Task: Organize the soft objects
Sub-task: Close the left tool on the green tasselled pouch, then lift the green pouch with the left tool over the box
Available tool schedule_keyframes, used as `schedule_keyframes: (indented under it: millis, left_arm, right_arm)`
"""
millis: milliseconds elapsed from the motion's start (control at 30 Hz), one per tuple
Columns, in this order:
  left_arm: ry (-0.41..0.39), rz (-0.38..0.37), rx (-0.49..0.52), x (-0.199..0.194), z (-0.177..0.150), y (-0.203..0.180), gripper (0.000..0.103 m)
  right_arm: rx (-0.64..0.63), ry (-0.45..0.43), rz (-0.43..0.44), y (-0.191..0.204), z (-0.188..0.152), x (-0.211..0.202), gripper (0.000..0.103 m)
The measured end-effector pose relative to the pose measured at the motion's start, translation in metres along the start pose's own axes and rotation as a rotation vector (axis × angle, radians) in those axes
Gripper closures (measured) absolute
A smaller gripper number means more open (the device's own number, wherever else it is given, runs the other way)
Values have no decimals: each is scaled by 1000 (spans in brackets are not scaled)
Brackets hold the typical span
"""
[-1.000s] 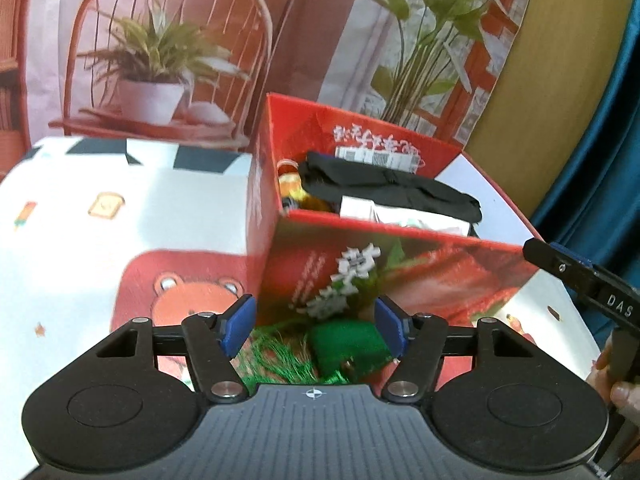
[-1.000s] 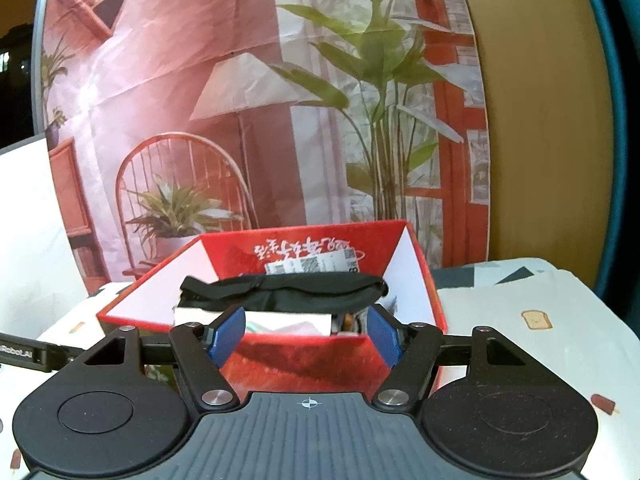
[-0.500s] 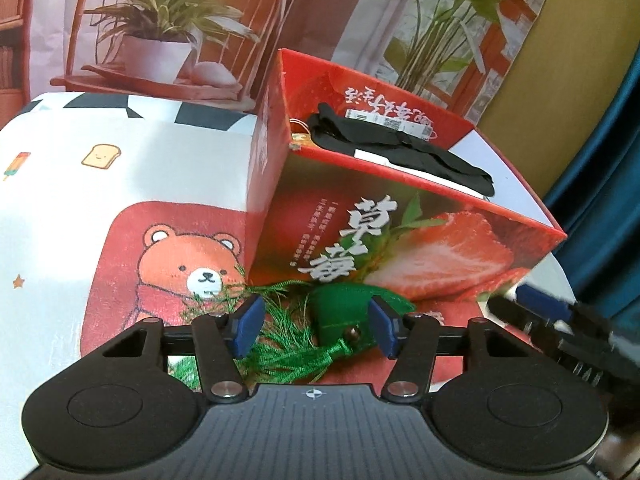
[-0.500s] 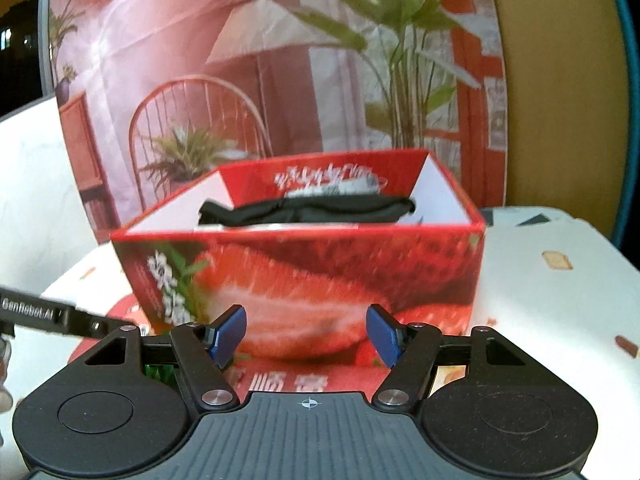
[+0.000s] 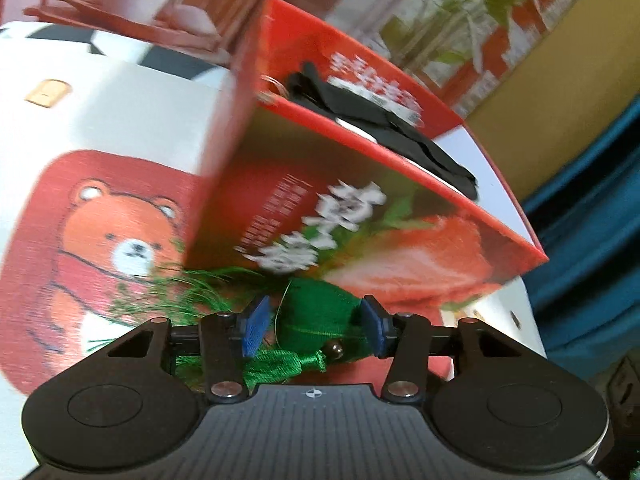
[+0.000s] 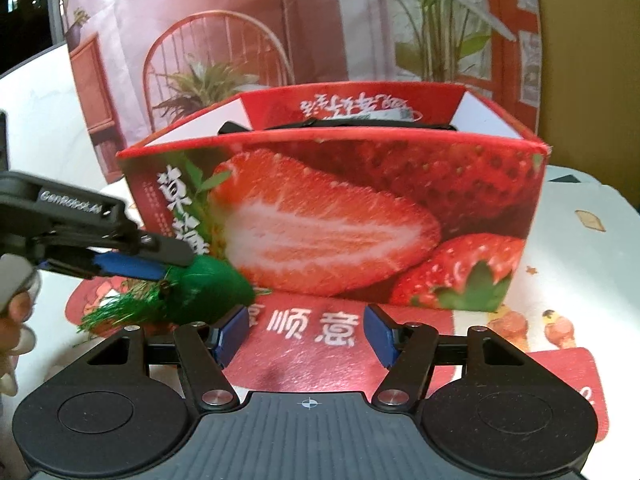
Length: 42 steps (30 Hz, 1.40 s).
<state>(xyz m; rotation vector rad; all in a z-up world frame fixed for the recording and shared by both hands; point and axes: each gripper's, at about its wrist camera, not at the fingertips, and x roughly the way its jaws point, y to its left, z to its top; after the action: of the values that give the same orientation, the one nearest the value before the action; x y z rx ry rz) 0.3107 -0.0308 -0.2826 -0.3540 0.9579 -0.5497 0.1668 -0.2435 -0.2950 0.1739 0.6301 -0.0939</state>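
Left gripper (image 5: 314, 326) had its jaws closing around the green pouch (image 5: 320, 320), which lay on the surface just near the strawberry box (image 6: 332, 216). Right gripper (image 6: 307, 334) jaws were half open, empty.

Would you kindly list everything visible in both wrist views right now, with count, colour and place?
strawberry box: one, red, open-topped, on the table.
black cloth: one, black, lying inside the box.
green pouch: one, green with tassel, on the mat before the box.
tablecloth: one, white with bear print, under everything.
backdrop: one, printed chair and plants, behind.
left gripper: one, black with blue pads, jaws have been closing around the pouch.
right gripper: one, black, open, nothing between its jaws.
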Motion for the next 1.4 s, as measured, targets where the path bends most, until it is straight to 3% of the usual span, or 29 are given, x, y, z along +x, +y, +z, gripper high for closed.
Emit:
schedule_keyframes:
  millis: [267, 600, 700, 733, 767, 1167, 1400]
  left_arm:
    - [68, -52, 115, 17, -17, -28, 53]
    - [57, -33, 181, 14, -27, -40, 55]
    - [46, -29, 186, 9, -27, -42, 57]
    - [40, -34, 181, 7, -27, -42, 57]
    - [34, -38, 174, 4, -27, -41, 57]
    - [-41, -79, 110, -35, -17, -45, 57]
    - [-61, -94, 161, -48, -4, -62, 57]
  right_arm:
    - [-74, 46, 40, 12, -6, 9, 43]
    - [-82, 69, 63, 12, -13, 11, 45]
    - [-96, 71, 91, 14, -14, 9, 53]
    - [-103, 72, 110, 16, -14, 8, 63]
    - [-112, 77, 121, 18, -14, 7, 67]
    - [-139, 10, 154, 25, 3, -10, 67]
    - [-166, -45, 141, 28, 16, -27, 67]
